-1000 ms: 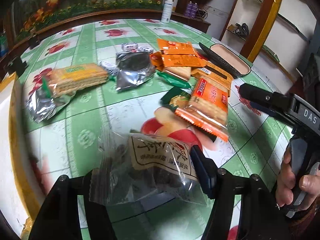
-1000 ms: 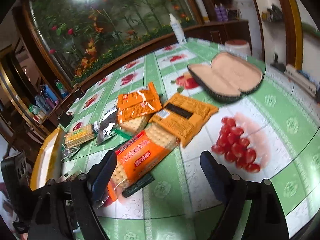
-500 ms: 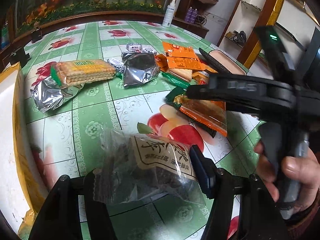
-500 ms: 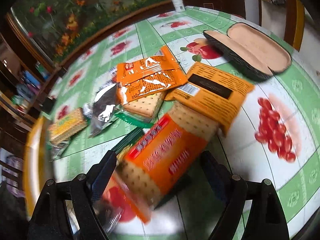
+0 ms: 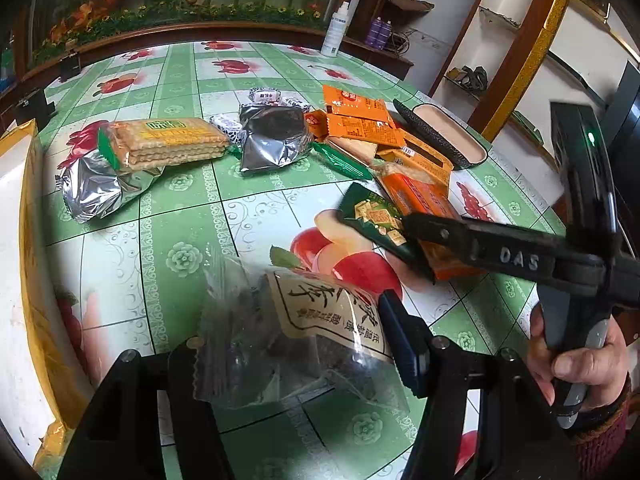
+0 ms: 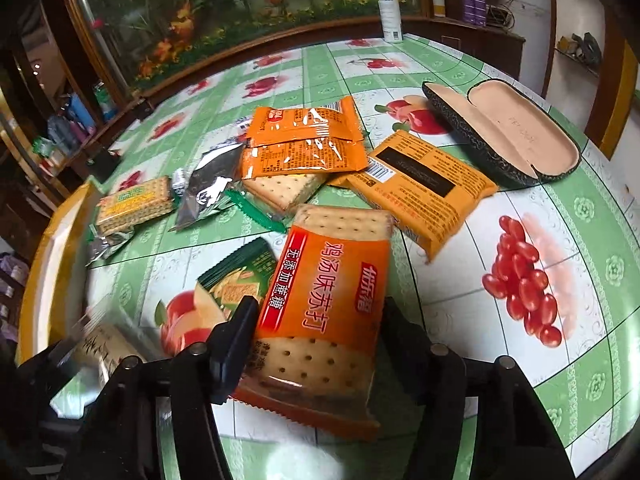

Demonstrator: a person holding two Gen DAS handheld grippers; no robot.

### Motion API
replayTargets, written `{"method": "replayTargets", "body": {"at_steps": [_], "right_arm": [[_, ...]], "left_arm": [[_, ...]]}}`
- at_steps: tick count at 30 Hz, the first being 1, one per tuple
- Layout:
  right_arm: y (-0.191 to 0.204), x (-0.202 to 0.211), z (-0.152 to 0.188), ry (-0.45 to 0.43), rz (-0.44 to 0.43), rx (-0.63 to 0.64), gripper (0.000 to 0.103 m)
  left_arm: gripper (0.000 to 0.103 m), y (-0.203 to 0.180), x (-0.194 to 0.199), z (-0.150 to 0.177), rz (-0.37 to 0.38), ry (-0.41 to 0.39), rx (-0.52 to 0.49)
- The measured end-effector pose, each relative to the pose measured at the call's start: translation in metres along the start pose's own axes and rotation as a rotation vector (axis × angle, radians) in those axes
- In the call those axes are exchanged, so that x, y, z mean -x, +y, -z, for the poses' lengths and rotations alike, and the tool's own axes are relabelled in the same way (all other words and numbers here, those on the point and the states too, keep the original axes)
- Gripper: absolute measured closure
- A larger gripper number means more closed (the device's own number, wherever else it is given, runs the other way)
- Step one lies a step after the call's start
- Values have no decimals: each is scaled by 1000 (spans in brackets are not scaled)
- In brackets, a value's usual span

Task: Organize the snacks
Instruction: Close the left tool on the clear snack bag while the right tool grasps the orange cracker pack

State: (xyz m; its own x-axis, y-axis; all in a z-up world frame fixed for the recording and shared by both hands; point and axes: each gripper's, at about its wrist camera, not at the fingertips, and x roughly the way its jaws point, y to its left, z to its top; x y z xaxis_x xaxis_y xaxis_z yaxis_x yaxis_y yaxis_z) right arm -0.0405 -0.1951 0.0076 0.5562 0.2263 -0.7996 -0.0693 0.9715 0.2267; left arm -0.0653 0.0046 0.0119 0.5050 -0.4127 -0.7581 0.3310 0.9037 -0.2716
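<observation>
My left gripper is shut on a clear bag of dark snacks with a cream label, held just above the table. My right gripper is around the near end of an orange soda cracker pack; its fingers touch both sides of the pack. That gripper also shows in the left wrist view over the same orange pack. A dark green cracker packet lies beside it.
More snacks lie beyond: two orange packets, an orange-brown pack, a silver bag, a yellow biscuit pack, crumpled foil. An open glasses case is at right. A yellow-rimmed white tray is at left.
My right gripper has come down around the orange cracker pack and narrowed until its fingers touch it. My left gripper still holds the clear bag in about the same place.
</observation>
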Motion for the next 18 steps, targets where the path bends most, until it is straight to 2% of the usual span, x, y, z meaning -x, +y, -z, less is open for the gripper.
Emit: {"method": "replayTargets", "body": {"at_steps": [7,9,14,18], "right_arm": [[4,-1,0,-5,39,27,40],[3,0,1,-9,35,24,43],[-7,6,4,-46,-26,-31,45],[-2,20,7,-123,-47,-8,45]], "left_arm": [[41,0,0,0,-7,1,-5],[41,0,0,0,-7,0,-5],[42,2,2,-1,-8,-11,3],[45,0,7,0,-21,-39,-6]]}}
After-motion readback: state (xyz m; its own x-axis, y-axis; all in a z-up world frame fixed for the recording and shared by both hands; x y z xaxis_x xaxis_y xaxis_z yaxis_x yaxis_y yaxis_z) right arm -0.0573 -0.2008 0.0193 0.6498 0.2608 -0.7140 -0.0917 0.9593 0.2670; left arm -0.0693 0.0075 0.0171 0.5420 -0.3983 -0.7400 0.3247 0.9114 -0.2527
